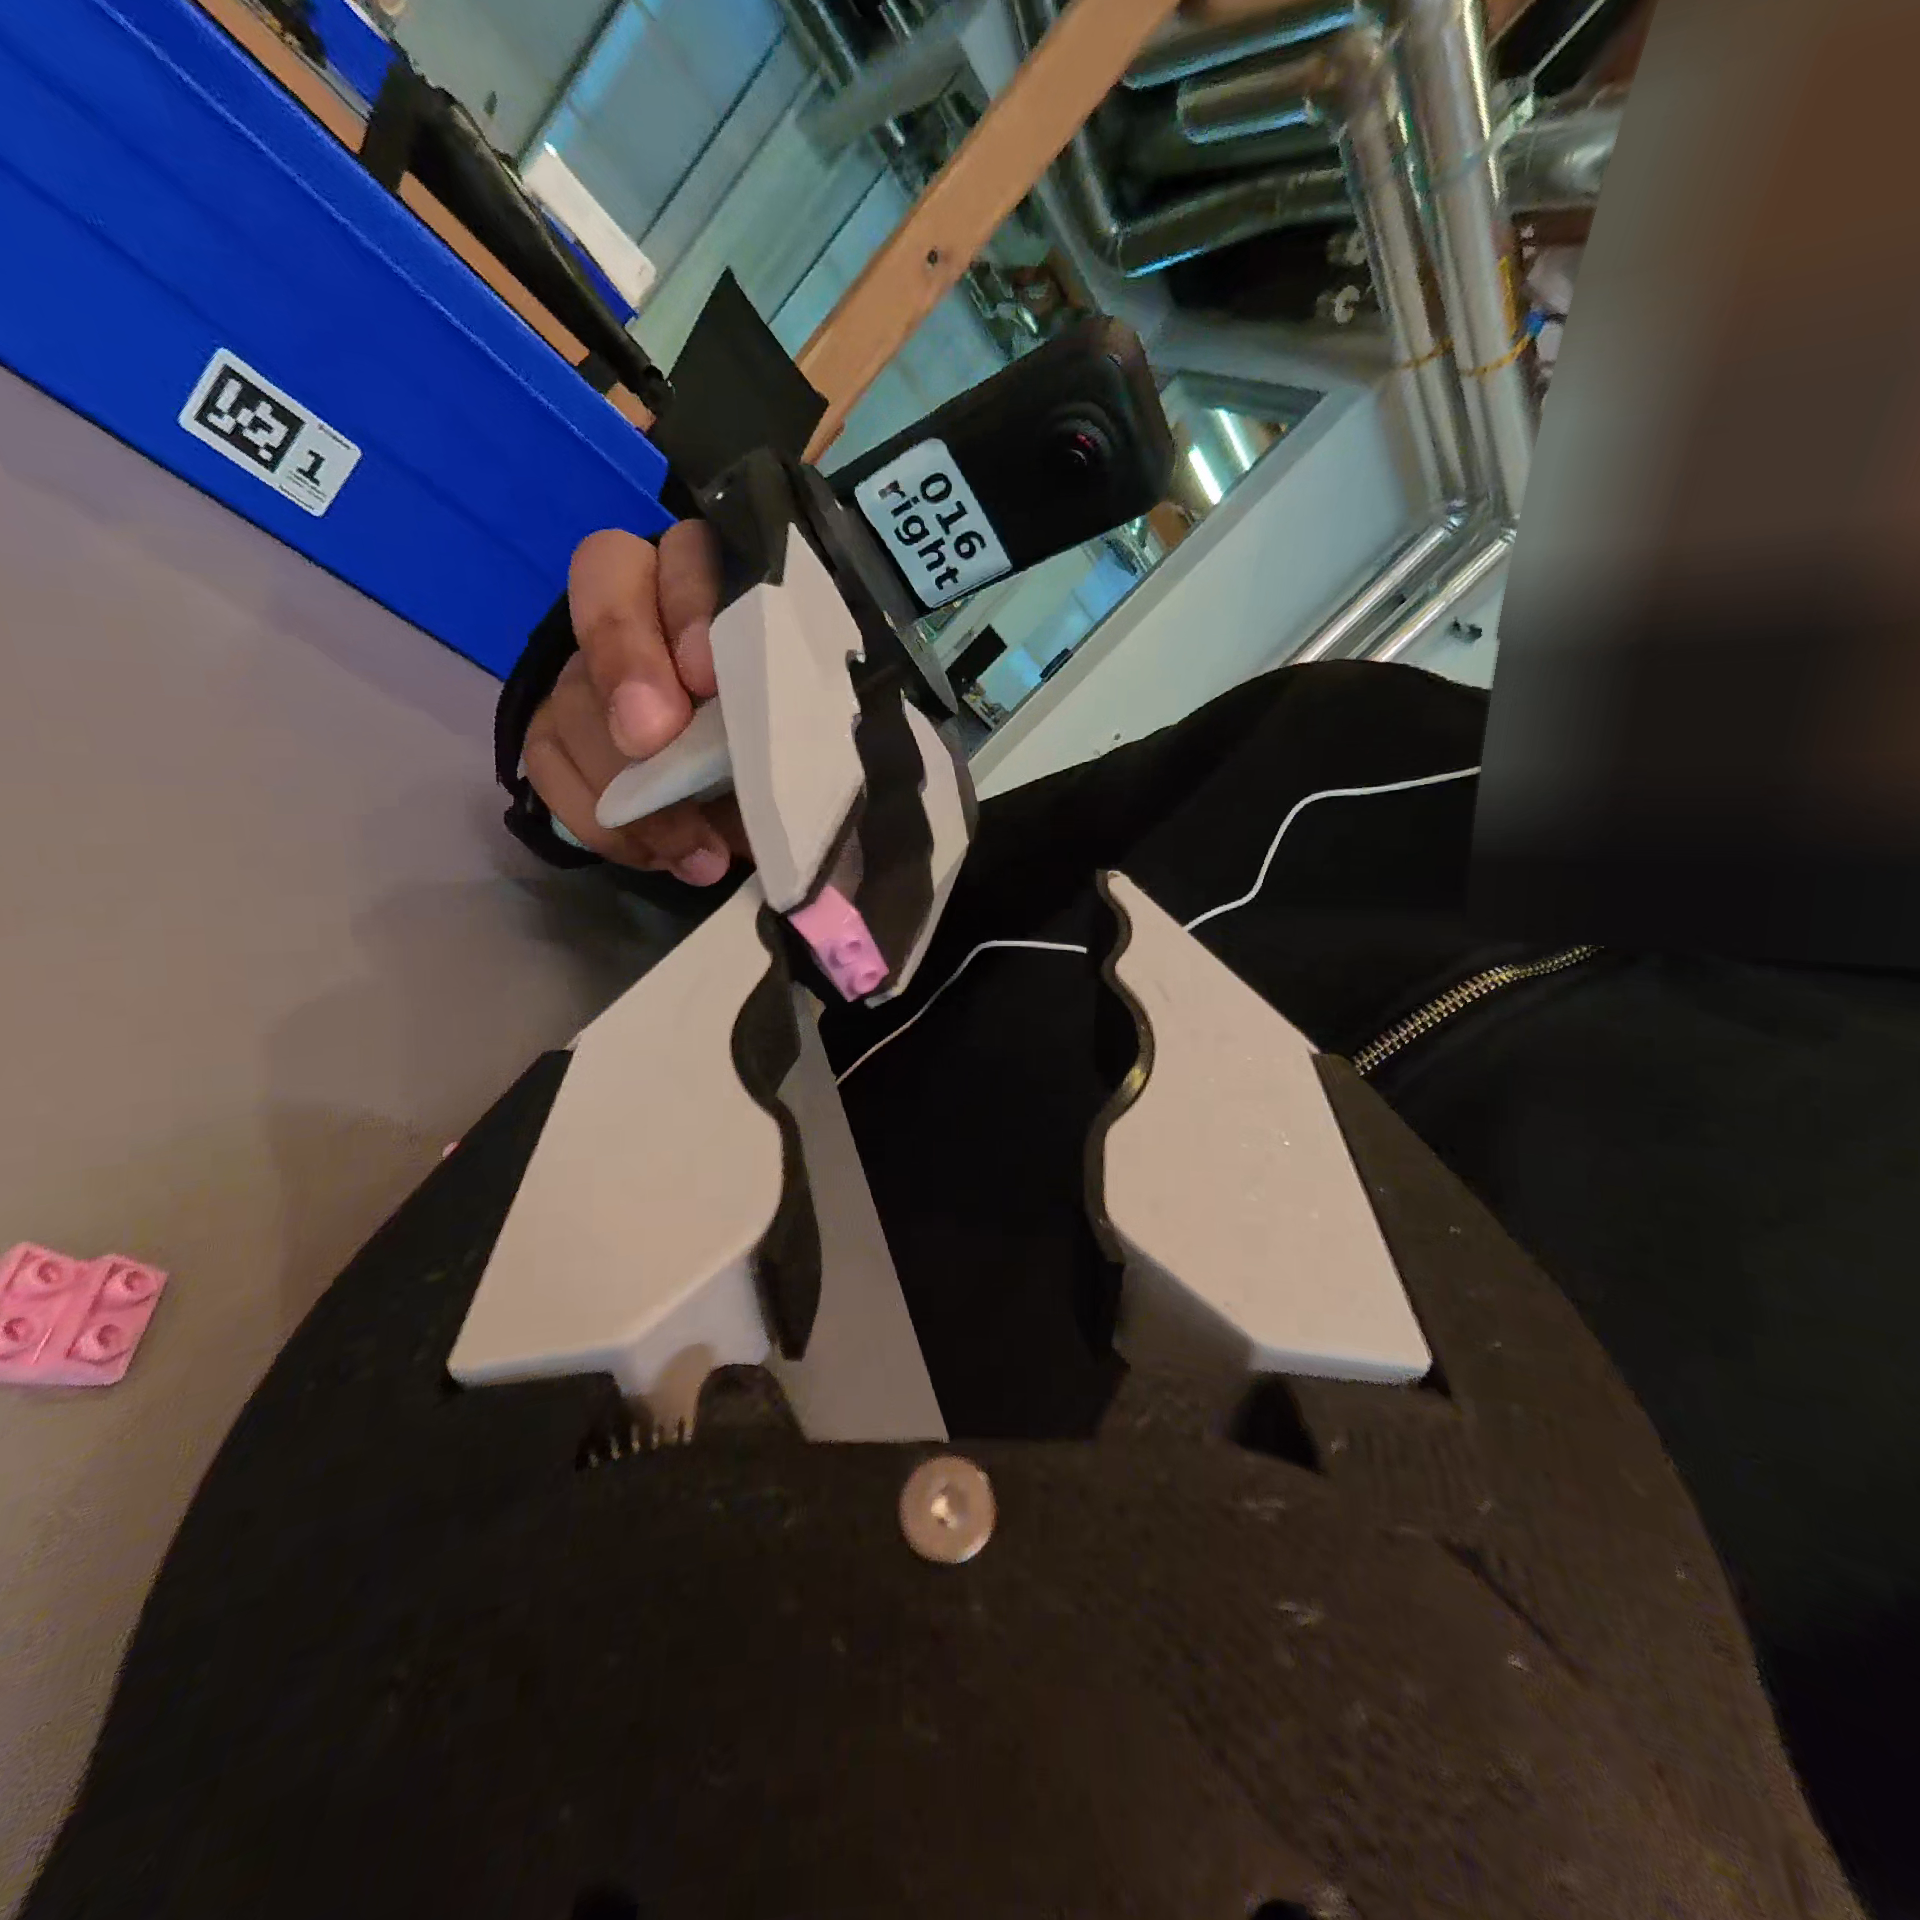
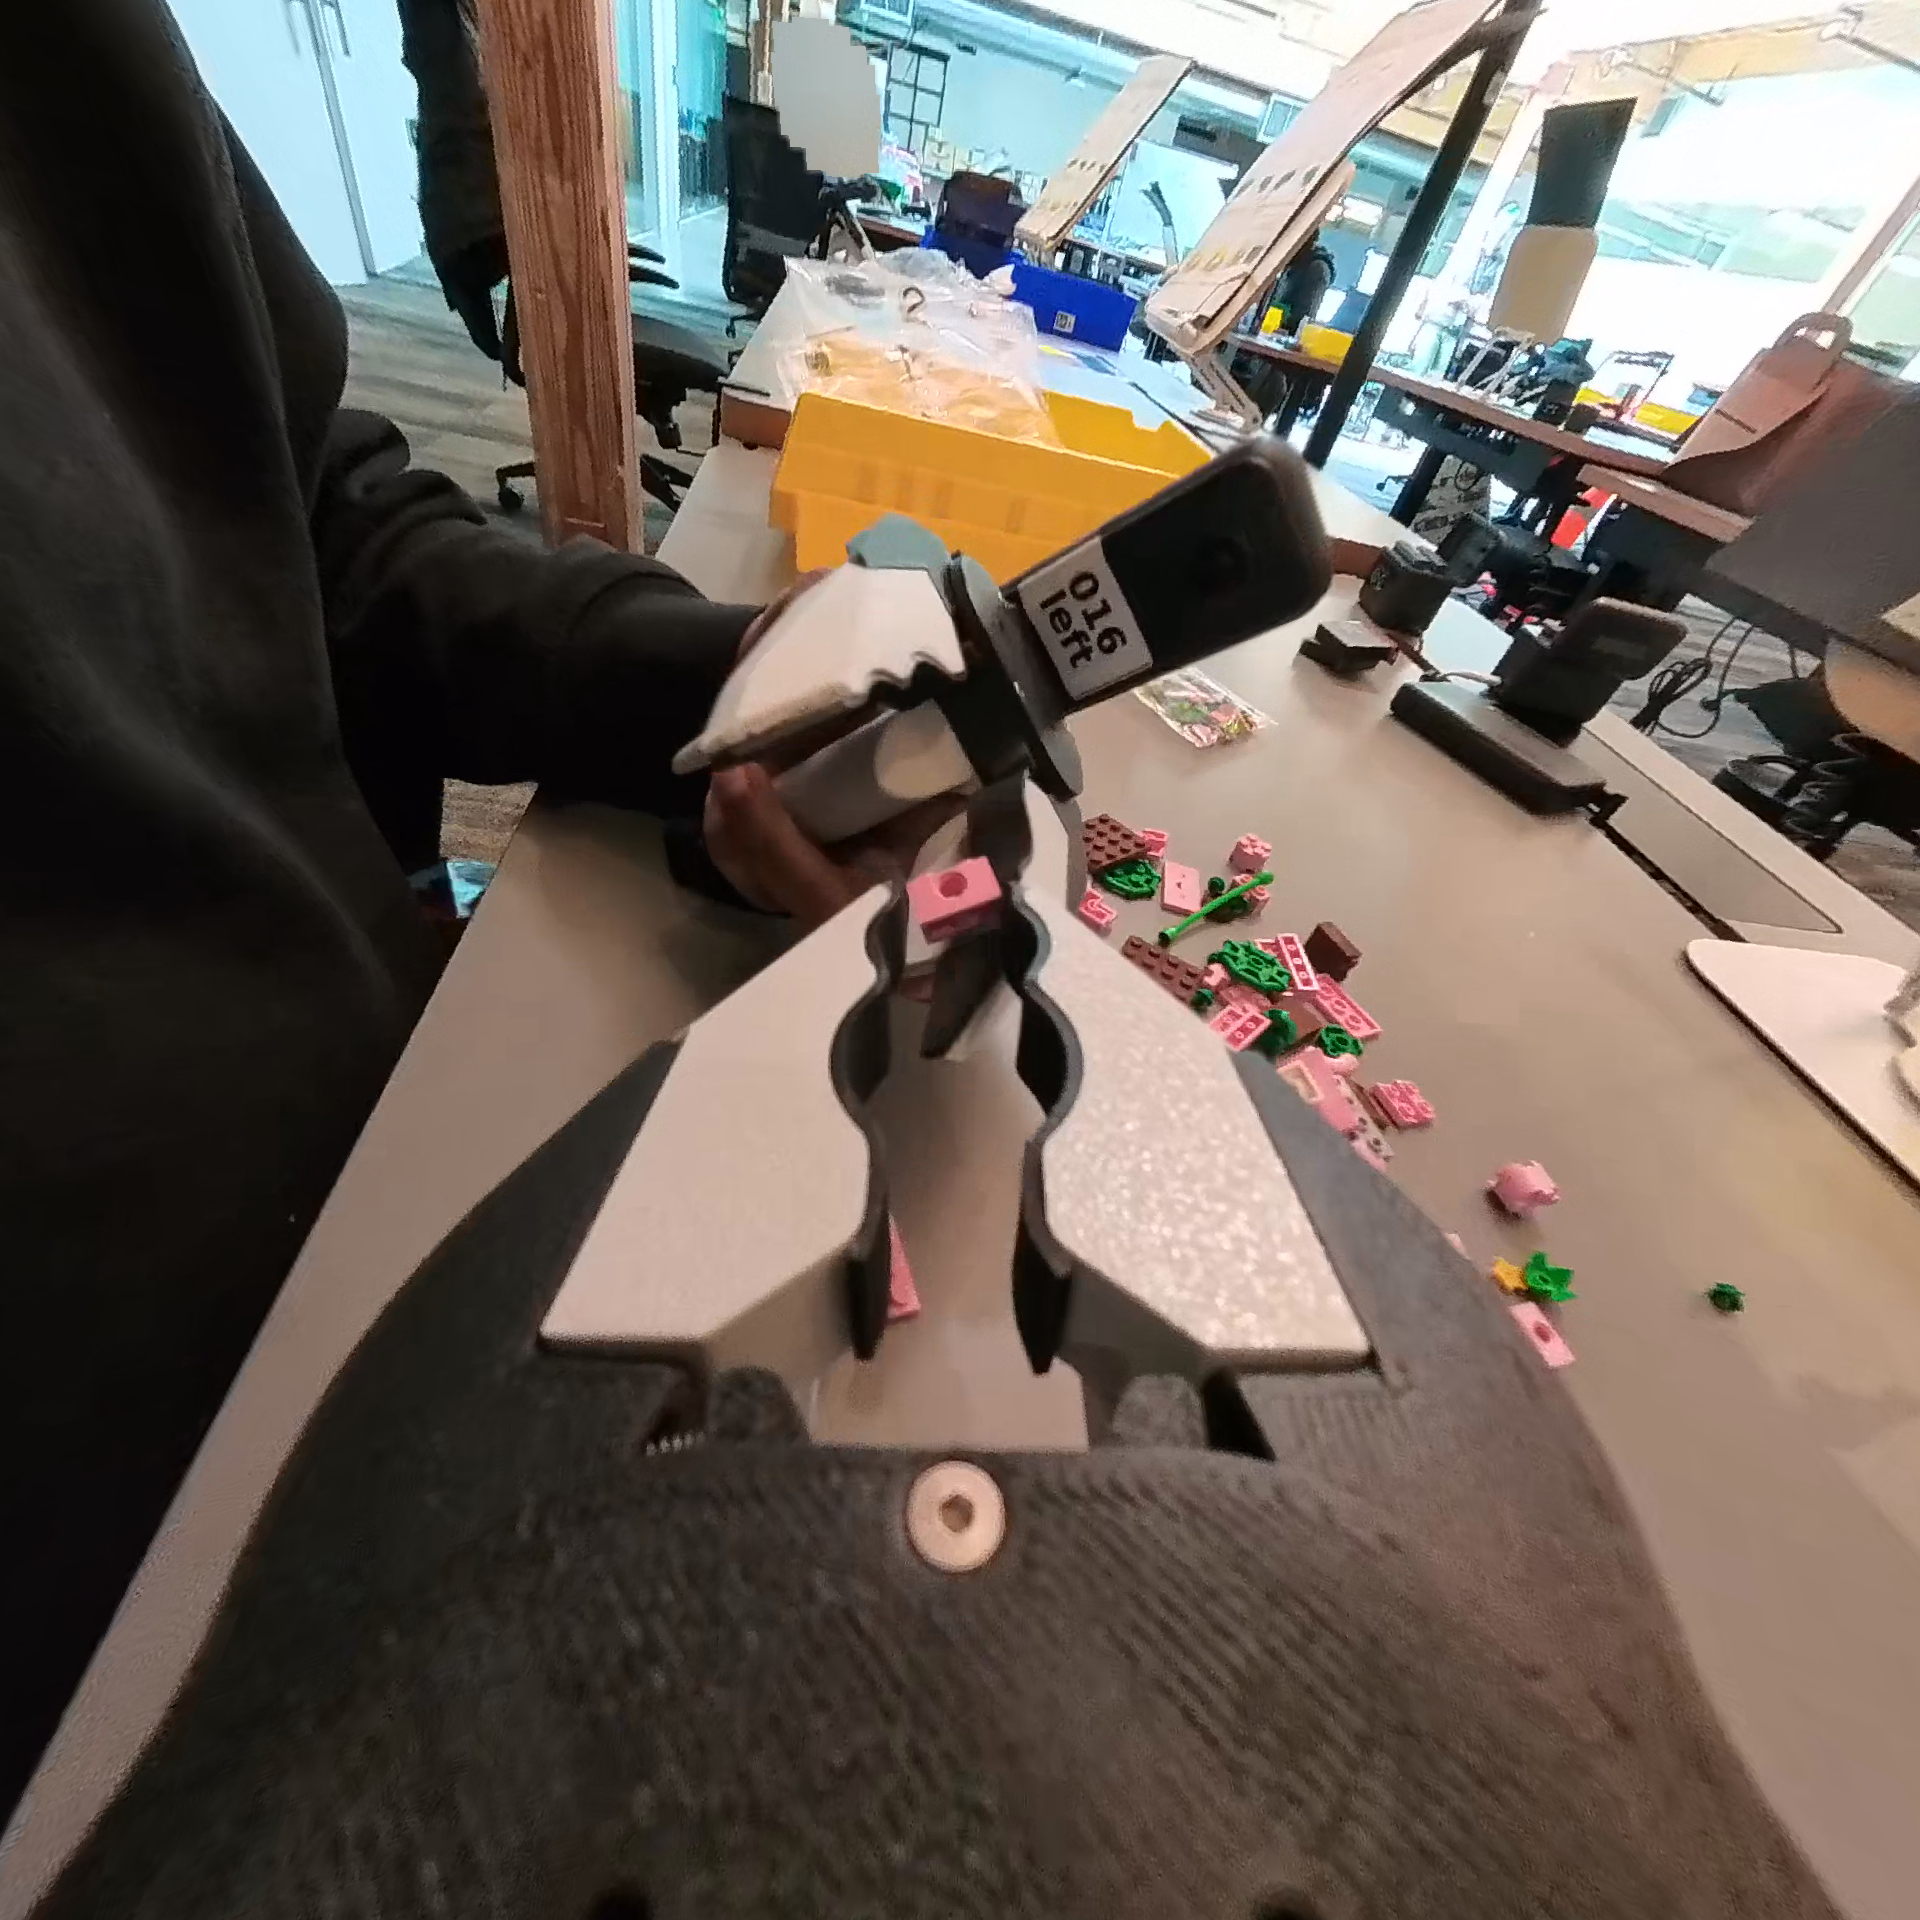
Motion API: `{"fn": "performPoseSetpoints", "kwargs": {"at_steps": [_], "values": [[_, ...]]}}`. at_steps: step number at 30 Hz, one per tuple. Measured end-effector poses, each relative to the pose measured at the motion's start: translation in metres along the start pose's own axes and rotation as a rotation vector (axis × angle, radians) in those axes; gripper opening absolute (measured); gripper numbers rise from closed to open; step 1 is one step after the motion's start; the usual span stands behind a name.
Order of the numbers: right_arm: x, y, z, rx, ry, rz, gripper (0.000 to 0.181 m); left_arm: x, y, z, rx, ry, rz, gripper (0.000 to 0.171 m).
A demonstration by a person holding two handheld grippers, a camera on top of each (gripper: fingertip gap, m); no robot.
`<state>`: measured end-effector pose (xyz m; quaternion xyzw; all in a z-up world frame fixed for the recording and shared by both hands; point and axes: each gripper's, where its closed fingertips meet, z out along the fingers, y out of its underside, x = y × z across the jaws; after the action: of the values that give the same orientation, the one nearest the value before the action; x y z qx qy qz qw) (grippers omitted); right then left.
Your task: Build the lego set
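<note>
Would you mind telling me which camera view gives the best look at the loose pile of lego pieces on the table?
The right wrist view: the loose pile of lego pieces lies spread across the grey table, pink, green and brown parts all distinguishable. The left wrist view points away from it, showing only one pink plate at its left edge.

Grey tabletop, yellow plastic bin, blue bin, wooden post, silver ceiling ducts, bright windows.

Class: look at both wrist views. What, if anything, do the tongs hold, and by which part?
The right tongs pinch a small pink brick at their tips, by two opposite sides. The left tongs are open and hold nothing.
</note>
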<state>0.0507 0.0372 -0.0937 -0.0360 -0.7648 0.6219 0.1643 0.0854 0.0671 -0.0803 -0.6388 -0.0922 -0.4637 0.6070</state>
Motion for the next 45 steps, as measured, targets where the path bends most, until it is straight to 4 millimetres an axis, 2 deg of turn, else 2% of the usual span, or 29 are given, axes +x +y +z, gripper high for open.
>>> {"fn": "performPoseSetpoints", "kwargs": {"at_steps": [8, 16, 24, 33, 38, 43, 45], "values": [[0.007, -0.003, -0.005, 0.011, 0.036, -0.011, 0.016, -0.001, -0.01, -0.008, 0.056, -0.007, -0.002, 0.052], [0.015, -0.004, -0.011, 0.016, 0.073, -0.021, 0.015, -0.002, -0.02, -0.016, 0.117, -0.005, -0.01, 0.039], [0.016, -0.005, -0.011, 0.015, 0.078, -0.025, 0.014, -0.01, -0.019, -0.017, 0.114, -0.042, -0.029, 0.038], [0.015, -0.004, -0.012, 0.0, 0.085, -0.06, 0.014, -0.015, -0.023, -0.022, 0.143, -0.035, -0.078, 0.013], [0.016, 0.0, -0.012, -0.034, 0.109, -0.115, 0.014, -0.02, -0.023, -0.024, 0.149, -0.049, -0.101, 0.014], [0.017, 0.005, -0.011, -0.064, 0.132, -0.155, 0.014, -0.024, -0.021, -0.027, 0.14, -0.069, -0.119, 0.006], [0.017, 0.003, -0.011, -0.051, 0.137, -0.158, 0.021, -0.025, -0.023, -0.028, 0.146, -0.077, -0.108, 0.006]]}}
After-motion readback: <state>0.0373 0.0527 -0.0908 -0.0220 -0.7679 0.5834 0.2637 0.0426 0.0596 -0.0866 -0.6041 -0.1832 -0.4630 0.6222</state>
